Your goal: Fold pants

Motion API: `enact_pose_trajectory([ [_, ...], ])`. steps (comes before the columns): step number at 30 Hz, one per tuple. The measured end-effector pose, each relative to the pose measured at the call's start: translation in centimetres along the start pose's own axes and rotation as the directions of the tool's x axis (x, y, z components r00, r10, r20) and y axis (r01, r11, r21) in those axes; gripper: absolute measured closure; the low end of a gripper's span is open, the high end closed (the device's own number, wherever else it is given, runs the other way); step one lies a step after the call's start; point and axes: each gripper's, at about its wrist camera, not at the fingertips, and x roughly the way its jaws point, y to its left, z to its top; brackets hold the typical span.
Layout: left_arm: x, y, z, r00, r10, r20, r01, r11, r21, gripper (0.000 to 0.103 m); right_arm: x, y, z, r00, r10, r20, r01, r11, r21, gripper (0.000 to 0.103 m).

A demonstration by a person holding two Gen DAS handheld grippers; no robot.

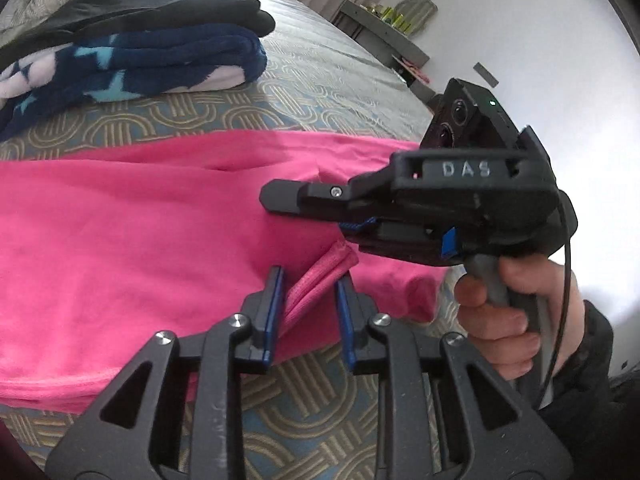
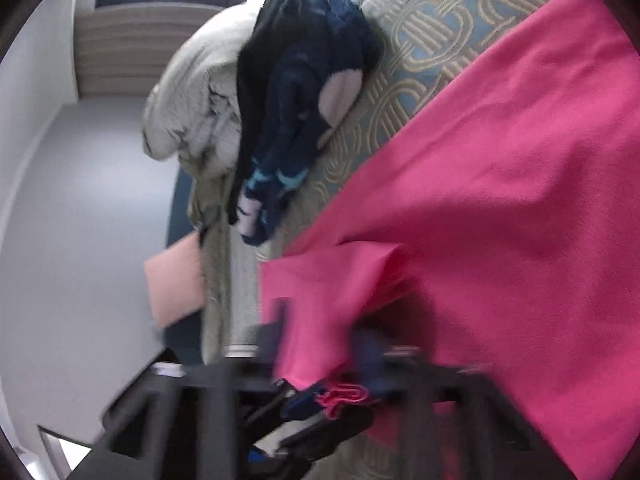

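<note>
Pants (image 1: 132, 232), pink, are spread on the bed (image 1: 304, 80) beside folded blankets (image 1: 132, 68). Left claw (image 1: 308, 300) is parted narrowly around the waistband, pads clear. Right claw (image 1: 280, 204) is clamped on pants fabric.

- The left gripper (image 1: 308, 296) has its jaws a little apart, around a pink hem.
- The right gripper (image 1: 280, 210) is pinched shut on pink cloth.
- A hand (image 1: 516, 316) grips its handle.
</note>
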Motion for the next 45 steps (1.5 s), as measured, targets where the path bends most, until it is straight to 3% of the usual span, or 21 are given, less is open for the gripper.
enact_pose_trajectory([
  [2, 0.0, -0.2, 0.1, 1.0, -0.002, 0.011, 0.002, 1.0, 0.001, 0.077, 0.0, 0.9, 0.3, 0.999, -0.04, 0.011, 0.04, 0.998, -0.053, 0.099],
  [10, -0.2, -1.3, 2.1, 0.997, -0.024, 0.074, 0.027, 0.999, -0.037, 0.077, -2.0, 2.6, 1.8, 0.998, -0.062, 0.025, 0.065, 0.99, -0.128, 0.099],
  [17, 2.0, -2.7, 3.6, 0.998, -0.031, 0.063, 0.034, 0.998, -0.053, 0.077, -4.1, 2.9, 3.6, 0.995, -0.094, 0.036, 0.098, 0.984, -0.146, 0.099],
  [19, 3.6, -2.8, 3.4, 0.999, -0.014, 0.03, 0.015, 0.998, -0.058, 0.072, -4.1, 2.0, 3.9, 0.992, -0.119, 0.032, 0.122, 0.983, -0.135, 0.099],
  [21, 5.7, -2.6, 2.8, 0.999, 0.003, -0.039, -0.006, 0.998, -0.067, 0.054, -3.7, 0.7, 4.1, 0.983, -0.179, 0.034, 0.182, 0.974, -0.136, 0.099],
  [24, 5.7, -3.1, 2.3, 0.999, 0.007, -0.039, -0.009, 0.999, -0.038, 0.05, -2.9, -1.5, 3.9, 0.955, -0.296, 0.025, 0.297, 0.947, -0.123, 0.095],
  [25, 5.5, -3.2, 2.3, 0.999, -0.002, -0.047, 0.0, 0.999, -0.048, 0.048, -3.1, -1.9, 3.6, 0.96, -0.279, 0.034, 0.281, 0.952, -0.121, 0.096],
  [29, 3.2, -3.1, 2.3, 0.998, -0.058, -0.03, 0.055, 0.994, -0.093, 0.046, -5.3, -1.3, 2.5, 0.953, -0.28, 0.118, 0.295, 0.947, -0.131, 0.083],
  [36, -5.4, -1.5, 0.5, 0.992, -0.067, 0.104, 0.079, 0.99, -0.114, 0.045, -11.5, 0.8, -0.1, 0.935, -0.245, 0.256, 0.276, 0.956, -0.096, 0.083],
  [41, -8.1, 0.5, -0.8, 0.991, -0.053, 0.12, 0.073, 0.984, -0.164, 0.045, -16.4, 0.3, -3.6, 0.923, -0.176, 0.343, 0.206, 0.977, -0.052, 0.08],
  [42, -8.2, 0.3, -1.1, 0.992, -0.057, 0.117, 0.076, 0.984, -0.164, 0.045, -18.3, -0.6, -4.7, 0.908, -0.154, 0.39, 0.181, 0.983, -0.033, 0.075],
  [44, -8.0, -0.6, -1.3, 0.992, -0.054, 0.115, 0.071, 0.986, -0.149, 0.045, -21.5, -2.8, -6.5, 0.876, -0.156, 0.457, 0.156, 0.987, 0.039, 0.054],
  [45, -7.7, -1.5, -1.4, 0.992, -0.055, 0.111, 0.069, 0.989, -0.133, 0.044, -23.2, -4.2, -7.3, 0.859, -0.155, 0.488, 0.131, 0.988, 0.083, 0.052],
])
